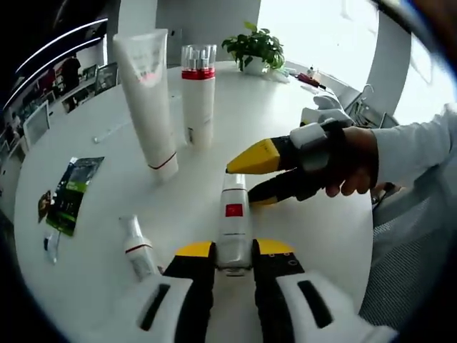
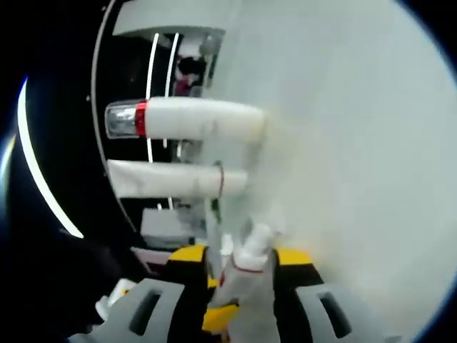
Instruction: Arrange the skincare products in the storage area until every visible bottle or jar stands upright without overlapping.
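My left gripper (image 1: 233, 250) is shut on the lower body of a white bottle with a red square label (image 1: 233, 214), which points away from me above the round white table (image 1: 86, 143). My right gripper (image 1: 239, 186), held by a hand, comes in from the right with its yellow jaws closed on that bottle's top. In the right gripper view the bottle (image 2: 246, 275) fills the gap of the right gripper (image 2: 241, 257). A tall white tube (image 1: 150, 100) and a white bottle with a clear cap and red band (image 1: 198, 93) stand upright beyond. A small white pump bottle (image 1: 139, 250) lies flat.
A green packet (image 1: 71, 193) and small sachets lie at the table's left edge. A potted plant (image 1: 253, 46) stands at the far side with small items beside it. The right gripper view is rolled sideways, showing the capped bottle (image 2: 178, 118) and the tube (image 2: 171, 179).
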The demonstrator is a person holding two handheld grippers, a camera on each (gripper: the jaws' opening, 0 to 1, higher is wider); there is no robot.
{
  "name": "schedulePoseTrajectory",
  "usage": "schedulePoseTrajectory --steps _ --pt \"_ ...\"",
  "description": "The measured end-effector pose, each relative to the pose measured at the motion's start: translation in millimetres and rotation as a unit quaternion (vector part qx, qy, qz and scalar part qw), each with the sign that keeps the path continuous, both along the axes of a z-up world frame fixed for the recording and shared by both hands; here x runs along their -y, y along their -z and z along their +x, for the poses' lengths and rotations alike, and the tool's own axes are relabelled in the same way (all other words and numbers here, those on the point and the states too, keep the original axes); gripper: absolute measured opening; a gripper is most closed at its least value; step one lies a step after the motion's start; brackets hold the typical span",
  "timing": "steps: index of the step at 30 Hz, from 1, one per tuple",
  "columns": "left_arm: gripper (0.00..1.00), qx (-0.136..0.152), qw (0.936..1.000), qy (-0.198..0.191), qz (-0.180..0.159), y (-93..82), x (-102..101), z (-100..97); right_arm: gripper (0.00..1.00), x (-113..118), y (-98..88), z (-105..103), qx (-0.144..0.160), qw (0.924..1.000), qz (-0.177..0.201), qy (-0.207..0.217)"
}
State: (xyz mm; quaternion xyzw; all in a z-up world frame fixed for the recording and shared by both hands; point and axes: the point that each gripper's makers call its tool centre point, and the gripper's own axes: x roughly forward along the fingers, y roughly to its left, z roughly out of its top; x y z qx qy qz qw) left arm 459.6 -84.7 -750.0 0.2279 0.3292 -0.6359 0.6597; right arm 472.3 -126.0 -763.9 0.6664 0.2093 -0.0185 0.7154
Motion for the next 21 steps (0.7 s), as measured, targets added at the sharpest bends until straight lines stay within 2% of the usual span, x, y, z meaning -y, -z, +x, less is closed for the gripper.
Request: schedulePoseTrajectory --steps 8,10,11,15,18,21 --pt "0.21 0.002 1.0 0.001 -0.007 -4.6 0 1.2 0.25 4 6.3 -2 -0.008 1.0 -0.001 0.005" --pt "0.21 0.004 1.0 0.003 -0.008 -4.7 0 -2.1 0.21 6 11.1 -4 -0.025 0.9996 -0.006 0.012" --pt "0.21 0.004 1.0 0.005 -0.007 -4.1 1 -3.5 0.2 5 5.8 -2 -0.013 0.9998 0.004 0.015" --pt "0.21 0.012 0.9999 0.009 -0.005 1.6 1 7.2 0.2 6 5.5 -5 -0.017 0.9998 -0.005 0.012" --pt "0.21 0.013 0.9999 0.011 -0.003 5.0 0 11.0 0.2 5 3.9 -7 -0.008 0.9994 -0.034 -0.007" --pt "0.21 0.015 0.9998 0.01 -0.003 7.6 -1 14.1 0.18 9 -0.3 -5 0.003 0.9993 -0.037 -0.006"
